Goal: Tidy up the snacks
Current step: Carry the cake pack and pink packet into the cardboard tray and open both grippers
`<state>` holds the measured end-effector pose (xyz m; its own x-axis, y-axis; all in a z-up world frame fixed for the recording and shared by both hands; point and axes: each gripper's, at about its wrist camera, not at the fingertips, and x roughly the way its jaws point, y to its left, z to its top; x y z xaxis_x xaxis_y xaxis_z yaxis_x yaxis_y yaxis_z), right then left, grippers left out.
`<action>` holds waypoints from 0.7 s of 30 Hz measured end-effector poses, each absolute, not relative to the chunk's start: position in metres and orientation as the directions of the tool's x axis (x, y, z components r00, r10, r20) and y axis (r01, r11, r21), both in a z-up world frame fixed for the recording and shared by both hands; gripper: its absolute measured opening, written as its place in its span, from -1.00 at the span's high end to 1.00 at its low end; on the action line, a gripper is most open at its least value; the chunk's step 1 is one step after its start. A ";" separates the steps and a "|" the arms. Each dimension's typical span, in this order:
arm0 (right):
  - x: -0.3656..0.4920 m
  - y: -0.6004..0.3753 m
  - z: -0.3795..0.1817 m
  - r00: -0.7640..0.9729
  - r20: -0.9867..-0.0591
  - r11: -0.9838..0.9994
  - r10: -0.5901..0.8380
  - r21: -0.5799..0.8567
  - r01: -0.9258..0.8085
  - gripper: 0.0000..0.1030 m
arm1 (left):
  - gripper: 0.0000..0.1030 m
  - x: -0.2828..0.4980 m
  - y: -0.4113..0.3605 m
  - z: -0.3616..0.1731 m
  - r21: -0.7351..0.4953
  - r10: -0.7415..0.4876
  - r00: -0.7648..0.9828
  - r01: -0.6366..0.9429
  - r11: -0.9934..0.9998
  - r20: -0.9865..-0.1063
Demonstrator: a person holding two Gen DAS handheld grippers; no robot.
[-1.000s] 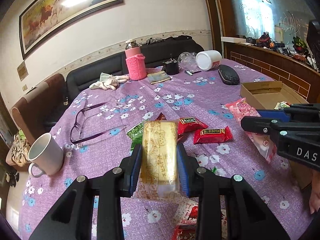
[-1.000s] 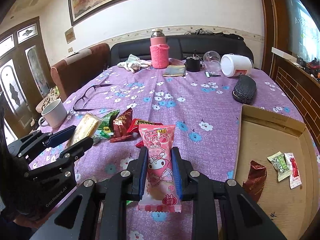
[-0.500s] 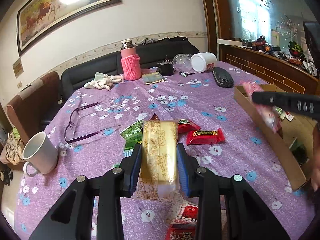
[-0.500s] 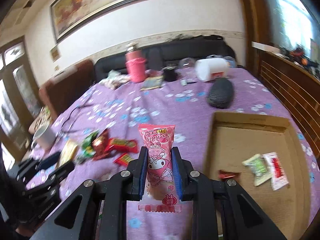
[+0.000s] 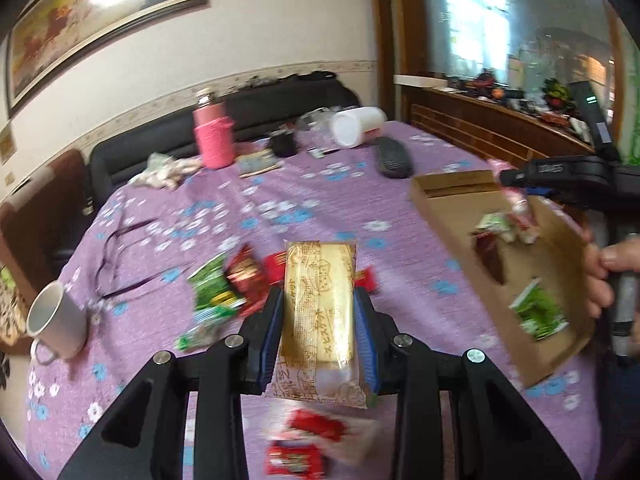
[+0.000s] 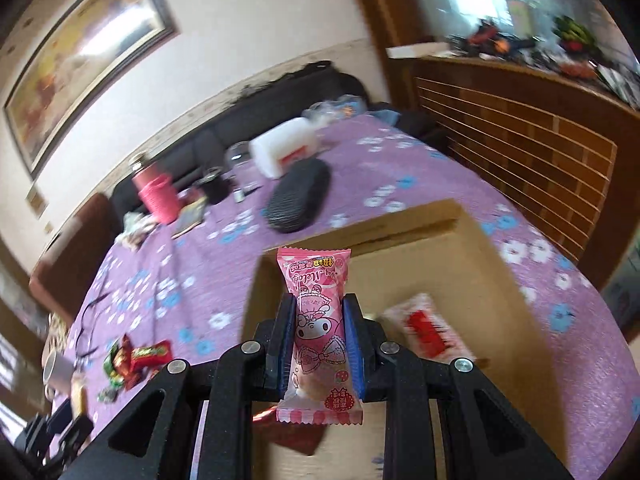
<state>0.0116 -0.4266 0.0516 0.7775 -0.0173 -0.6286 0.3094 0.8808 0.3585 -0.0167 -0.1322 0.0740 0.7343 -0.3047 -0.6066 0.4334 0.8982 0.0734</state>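
My left gripper (image 5: pixel 320 308) is shut on a long golden snack pack (image 5: pixel 320 304) and holds it above the purple flowered tablecloth. Loose red and green snack packs (image 5: pixel 236 280) lie just beyond it. My right gripper (image 6: pixel 320 320) is shut on a pink cartoon snack pack (image 6: pixel 318 312) and holds it over the open cardboard box (image 6: pixel 472 240). In the left wrist view the box (image 5: pixel 444 216) sits at the right with several small packs inside, and the right gripper (image 5: pixel 516 196) hangs over it.
A white mug (image 5: pixel 56 320) and glasses (image 5: pixel 120 256) are at the left. A pink bottle (image 5: pixel 214 136), a white tub (image 5: pixel 356 126) and a black case (image 5: pixel 394 156) stand at the far side. More red packs (image 5: pixel 304 440) lie under my left gripper.
My right gripper has carried the pink pack to the right, from over the tablecloth to over the box. My left gripper has risen a little and still holds the golden pack.
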 end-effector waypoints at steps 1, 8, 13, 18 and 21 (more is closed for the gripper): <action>0.010 -0.433 0.050 0.773 -0.634 0.872 -0.023 0.365 0.326 0.52 | 0.36 -0.019 -0.142 0.077 0.062 -0.330 0.721 0.458 0.887 -0.609; 0.005 -0.468 0.037 0.732 -0.679 0.823 -0.058 0.382 0.420 0.51 | 0.36 -0.029 -0.225 0.071 -0.093 -0.498 0.530 0.615 0.783 -0.686; 0.006 -0.478 0.031 0.707 -0.704 0.812 -0.067 0.373 0.449 0.51 | 0.36 -0.044 -0.274 0.053 -0.135 -0.546 0.433 0.682 0.718 -0.717; 0.010 -0.475 0.029 0.704 -0.708 0.818 -0.060 0.369 0.441 0.51 | 0.36 -0.048 -0.289 0.037 -0.118 -0.543 0.413 0.707 0.697 -0.731; 0.009 -0.473 0.032 0.712 -0.699 0.822 -0.064 0.368 0.435 0.51 | 0.36 -0.045 -0.288 0.036 -0.129 -0.555 0.408 0.711 0.691 -0.725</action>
<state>0.0086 -0.4726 0.0323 0.7123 -0.0638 -0.6990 0.4349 0.8217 0.3682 -0.0452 -0.2876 0.0358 0.4077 -0.5551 -0.7250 0.7114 0.6908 -0.1289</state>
